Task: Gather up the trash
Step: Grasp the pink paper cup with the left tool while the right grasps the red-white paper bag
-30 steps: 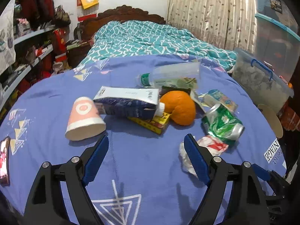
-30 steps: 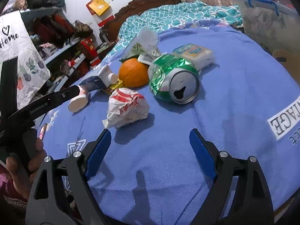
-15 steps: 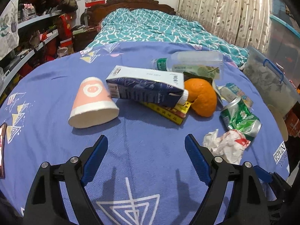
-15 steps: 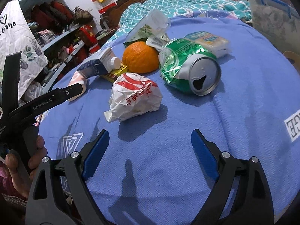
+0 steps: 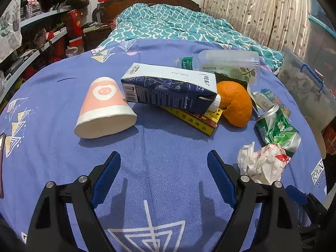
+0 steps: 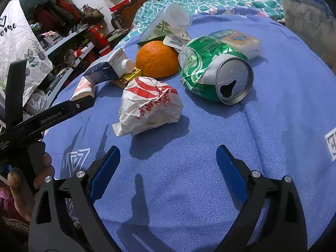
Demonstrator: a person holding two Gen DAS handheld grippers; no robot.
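Left gripper [image 5: 163,163] and right gripper [image 6: 168,157], each with jaws spread and nothing between the blue pads, poised above a purple bedsheet [image 5: 168,142]; the right jaws have just been opening. The trash lies in a loose heap ahead: a crumpled red-and-white wrapper [image 6: 150,106] nearest the right gripper, a dented green can [image 6: 214,71] on its side just beyond, a milk carton [image 5: 170,88] propped over a yellow box [image 5: 195,118], a pink paper cup [image 5: 104,109] tipped over, a clear plastic bottle [image 5: 222,66] at the back, and an orange [image 6: 156,58] touching the can. Likely hazards: the can may roll off sideways if pinched across its curved wall; the soft wrapper may slip out or tear under a shallow bite; lifting the carton may drag the box or nudge the orange; pads driven low may snag the sheet
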